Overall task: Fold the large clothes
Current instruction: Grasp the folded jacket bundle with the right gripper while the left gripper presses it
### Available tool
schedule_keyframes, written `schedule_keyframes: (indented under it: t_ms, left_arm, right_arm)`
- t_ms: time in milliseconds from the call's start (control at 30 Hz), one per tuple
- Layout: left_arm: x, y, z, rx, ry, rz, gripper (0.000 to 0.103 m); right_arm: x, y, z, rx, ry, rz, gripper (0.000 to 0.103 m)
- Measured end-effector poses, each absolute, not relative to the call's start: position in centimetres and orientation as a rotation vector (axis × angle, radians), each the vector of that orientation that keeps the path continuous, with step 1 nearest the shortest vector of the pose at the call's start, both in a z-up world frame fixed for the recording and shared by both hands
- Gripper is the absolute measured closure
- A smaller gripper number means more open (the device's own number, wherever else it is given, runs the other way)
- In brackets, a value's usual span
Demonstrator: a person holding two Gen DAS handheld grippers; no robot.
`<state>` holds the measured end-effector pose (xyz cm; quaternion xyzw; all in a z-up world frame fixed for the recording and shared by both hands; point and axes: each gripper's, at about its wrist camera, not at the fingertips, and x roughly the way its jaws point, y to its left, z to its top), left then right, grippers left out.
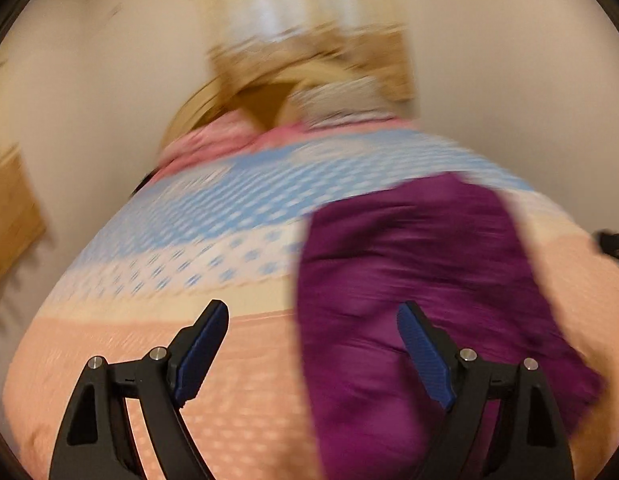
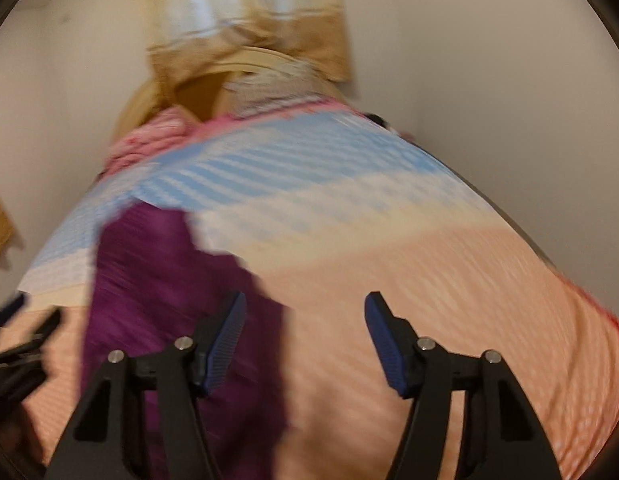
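A purple garment (image 1: 409,280) lies in a long strip on the bed, running away from me. In the left wrist view it lies on the right side, under the right finger. My left gripper (image 1: 313,312) is open and empty above the garment's left edge. In the right wrist view the purple garment (image 2: 169,280) lies on the left. My right gripper (image 2: 305,304) is open and empty above its right edge. The left gripper (image 2: 21,344) shows dark at the far left of that view. Both views are motion-blurred.
The bed cover (image 1: 169,220) has blue-checked, white and peach bands. A pink bundle (image 1: 197,140) and a pale pillow (image 1: 341,100) lie at the far end by a wooden headboard (image 1: 269,92). Pale walls stand on both sides, with wooden furniture (image 1: 9,216) at left.
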<state>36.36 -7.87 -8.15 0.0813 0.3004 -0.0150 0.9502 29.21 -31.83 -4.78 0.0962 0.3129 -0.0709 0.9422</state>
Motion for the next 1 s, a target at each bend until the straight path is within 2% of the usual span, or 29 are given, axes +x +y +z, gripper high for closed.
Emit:
schedule_keyframes:
  t_ms: [167, 367, 767, 1000]
  left_arm:
    - [40.5, -5.3, -9.3, 0.075, 0.664, 0.093, 0.016]
    - [41.9, -6.1, -10.6, 0.046, 0.7, 0.031, 0.016]
    - [43.3, -11.8, -13.3, 0.069, 0.733, -0.081, 0.016]
    - [43.1, -14.3, -14.6, 0.138, 0.716, -0.099, 0.016]
  right_arm:
    - [35.0, -26.7, -3.0, 0.243, 0.673, -0.092, 0.044]
    - [38.6, -25.5, -7.0, 0.253, 0.733, -0.143, 0.044]
    - [37.1, -31.5, -14.5, 0.327, 0.772, -0.222, 0.044]
    - [36.5, -32.2, -16.0, 0.356, 0.764, -0.228, 0.044]
